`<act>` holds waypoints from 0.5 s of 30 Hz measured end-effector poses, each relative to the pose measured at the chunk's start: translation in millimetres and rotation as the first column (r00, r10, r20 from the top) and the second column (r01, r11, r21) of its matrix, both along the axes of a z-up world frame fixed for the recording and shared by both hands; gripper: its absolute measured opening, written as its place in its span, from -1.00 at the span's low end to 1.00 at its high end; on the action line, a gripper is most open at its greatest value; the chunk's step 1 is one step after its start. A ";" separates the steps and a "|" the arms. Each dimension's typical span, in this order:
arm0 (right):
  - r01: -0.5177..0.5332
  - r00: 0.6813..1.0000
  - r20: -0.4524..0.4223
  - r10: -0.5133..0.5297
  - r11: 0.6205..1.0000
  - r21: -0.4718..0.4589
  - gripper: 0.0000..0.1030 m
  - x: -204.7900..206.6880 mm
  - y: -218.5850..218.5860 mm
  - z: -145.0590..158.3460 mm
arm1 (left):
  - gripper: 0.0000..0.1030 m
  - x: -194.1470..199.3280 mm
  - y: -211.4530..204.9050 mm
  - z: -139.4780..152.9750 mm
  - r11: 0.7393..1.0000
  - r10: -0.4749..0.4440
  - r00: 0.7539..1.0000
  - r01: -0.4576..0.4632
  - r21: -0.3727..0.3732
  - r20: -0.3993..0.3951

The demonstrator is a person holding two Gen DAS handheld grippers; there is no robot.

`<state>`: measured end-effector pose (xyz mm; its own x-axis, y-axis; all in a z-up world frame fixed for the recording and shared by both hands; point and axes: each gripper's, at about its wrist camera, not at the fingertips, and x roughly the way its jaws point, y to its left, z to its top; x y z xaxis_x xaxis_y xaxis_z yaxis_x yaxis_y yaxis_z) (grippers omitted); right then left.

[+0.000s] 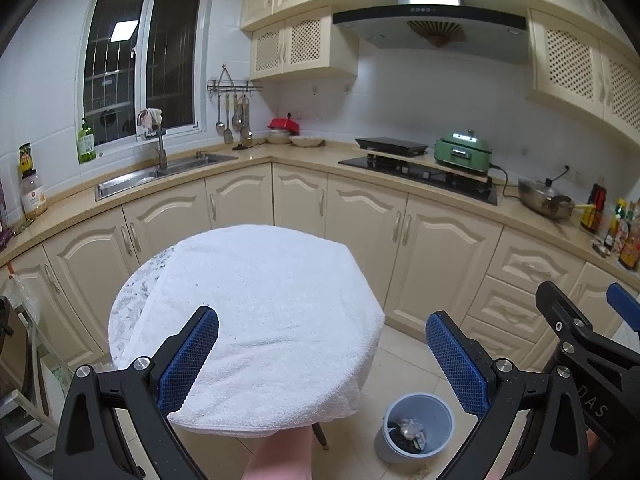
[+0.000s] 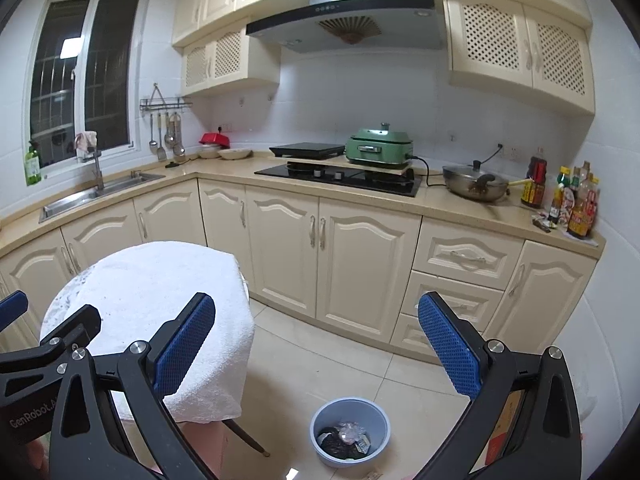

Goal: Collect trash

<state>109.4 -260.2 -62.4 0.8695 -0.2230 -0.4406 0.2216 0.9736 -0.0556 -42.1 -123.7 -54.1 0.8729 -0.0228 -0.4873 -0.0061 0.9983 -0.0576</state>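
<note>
A small grey-blue bin [image 1: 416, 432] [image 2: 350, 432] stands on the tiled floor to the right of a round table, with crumpled wrappers and dark trash [image 2: 345, 438] inside. My left gripper [image 1: 322, 360] is open above the table's near edge, nothing between its blue pads [image 1: 188, 360]. Equally open and empty, my right gripper [image 2: 316, 354] hovers above the floor with the bin below it. The right gripper's black frame [image 1: 580, 340] shows at the right of the left wrist view, and the left gripper's frame [image 2: 44, 344] at the left of the right wrist view.
The round table [image 1: 120, 312] [image 2: 56, 312] is draped with a white towel [image 1: 260, 320] [image 2: 160, 312]. Cream cabinets [image 2: 352, 264] line the back. The counter holds a sink [image 1: 160, 174], hob [image 2: 340, 176], green cooker [image 2: 378, 146], pan [image 2: 474, 184] and sauce bottles [image 2: 576, 204].
</note>
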 end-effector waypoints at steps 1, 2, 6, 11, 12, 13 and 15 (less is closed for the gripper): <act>0.002 1.000 0.002 -0.002 1.000 0.001 1.00 -0.5 0.1 0.3 | 0.99 0.0 0.0 -0.6 1.000 -0.002 1.000 0.002 -0.001 -0.002; 0.003 1.000 0.004 -0.003 1.000 0.001 1.00 -1.3 -0.6 0.4 | 0.99 0.3 0.1 -0.7 1.000 -0.005 1.000 0.005 -0.002 -0.004; 0.019 1.000 0.014 -0.019 1.000 -0.004 1.00 -5.0 -1.0 2.0 | 0.99 1.4 -1.5 0.7 1.000 -0.012 1.000 0.012 0.011 -0.008; 0.022 1.000 0.018 -0.022 1.000 0.000 1.00 -9.8 0.5 2.9 | 0.99 -0.6 1.2 2.6 1.000 -0.022 1.000 0.022 0.008 -0.003; 0.023 1.000 0.019 -0.023 1.000 0.000 0.99 -10.8 0.5 3.2 | 0.99 -0.4 1.4 3.6 1.000 -0.022 1.000 0.022 0.008 -0.002; 0.026 0.999 0.021 -0.026 1.000 -0.001 1.00 -11.7 0.5 3.6 | 0.99 -0.4 1.9 3.4 1.000 -0.022 1.000 0.022 0.007 -0.002; 0.031 0.999 0.023 -0.031 0.999 -0.007 1.00 -12.8 0.8 4.3 | 0.99 -0.6 1.8 3.1 1.000 -0.022 1.000 0.022 0.006 -0.003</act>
